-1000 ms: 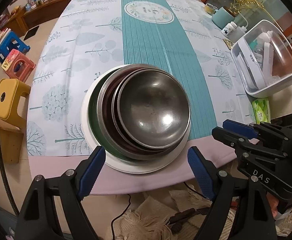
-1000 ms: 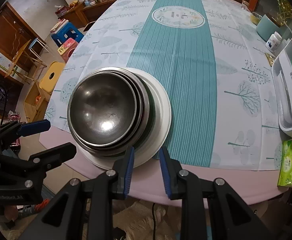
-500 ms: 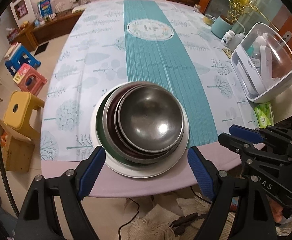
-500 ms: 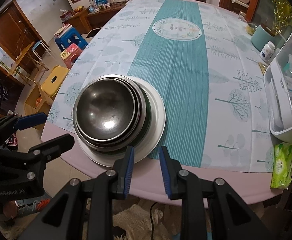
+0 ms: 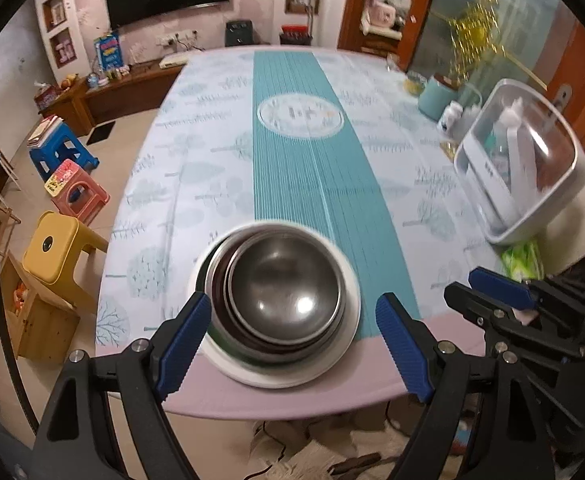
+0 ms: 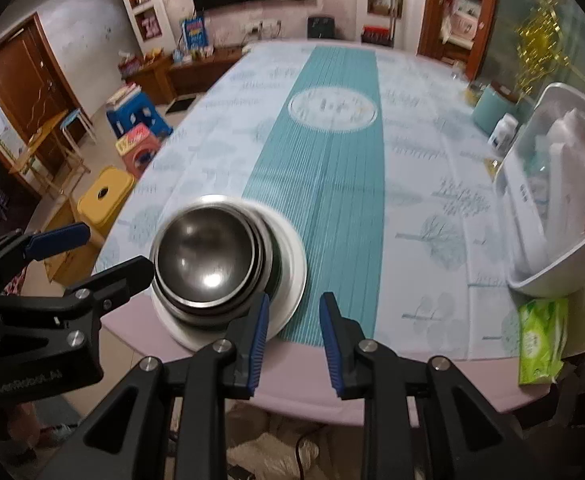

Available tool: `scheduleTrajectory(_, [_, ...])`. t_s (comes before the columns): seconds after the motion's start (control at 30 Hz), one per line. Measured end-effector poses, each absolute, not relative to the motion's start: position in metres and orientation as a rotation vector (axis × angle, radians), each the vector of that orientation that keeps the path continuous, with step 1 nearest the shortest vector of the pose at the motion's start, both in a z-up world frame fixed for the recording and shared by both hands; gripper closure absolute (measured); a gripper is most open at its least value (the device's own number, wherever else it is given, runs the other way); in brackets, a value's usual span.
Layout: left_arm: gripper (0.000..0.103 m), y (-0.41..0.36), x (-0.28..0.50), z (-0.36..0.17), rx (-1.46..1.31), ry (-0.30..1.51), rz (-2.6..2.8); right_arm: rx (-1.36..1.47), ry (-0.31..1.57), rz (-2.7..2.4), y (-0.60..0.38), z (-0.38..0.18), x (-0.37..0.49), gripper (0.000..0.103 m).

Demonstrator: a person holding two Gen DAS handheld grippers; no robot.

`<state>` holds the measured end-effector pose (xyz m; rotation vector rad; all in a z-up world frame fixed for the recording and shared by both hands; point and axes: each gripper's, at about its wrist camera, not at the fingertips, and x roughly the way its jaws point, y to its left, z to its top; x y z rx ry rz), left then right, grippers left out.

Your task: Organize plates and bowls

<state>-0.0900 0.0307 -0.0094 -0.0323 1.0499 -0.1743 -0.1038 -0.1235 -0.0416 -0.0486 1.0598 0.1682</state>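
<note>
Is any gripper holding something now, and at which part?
Nothing is held. The left gripper and right gripper are both open, apart from the stacked bowls.

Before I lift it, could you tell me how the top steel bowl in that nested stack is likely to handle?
The shiny round steel bowl looks smooth and glossy, so the fingers may slip on its rim. It sits nested in larger metal bowls on a white round plate, so it probably lifts out freely. Being thin metal, it is likely light and sturdy.
</note>
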Motion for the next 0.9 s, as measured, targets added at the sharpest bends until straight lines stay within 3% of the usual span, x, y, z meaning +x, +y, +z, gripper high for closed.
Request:
scheduleTrajectory(0.17, [0.015, 0.025, -0.091, 0.012, -0.037, 0.972, -0.126, -0.069, 0.967, 0.108, -0.126, -0.021, -0.106, 0.076])
scheduleTrajectory(0.3, [0.013, 0.015, -0.096, 0.027, 0.005, 0.909, -0.089, -0.066, 0.900, 0.073, -0.131, -0.007, -0.107, 0.056])
scheduleTrajectory(0.4, [0.011, 0.009, -0.099, 0.036, 0.023, 0.883, -0.075, -0.057, 0.856, 0.042, -0.138, 0.002, -0.108, 0.055])
scheduleTrajectory(0.53, [0.002, 0.005, -0.103, 0.047, 0.029, 0.843, -0.057, -0.026, 0.832, 0.024, -0.145, 0.009, -0.107, 0.053])
scheduleTrajectory(0.8, [0.001, 0.007, -0.100, 0.052, 0.005, 0.830, -0.008, 0.001, 0.792, -0.013, -0.151, 0.015, -0.108, 0.050])
scheduleTrajectory(0.9, [0.001, 0.008, -0.099, 0.048, -0.009, 0.846, 0.007, 0.015, 0.773, -0.019, -0.154, 0.018, -0.111, 0.043])
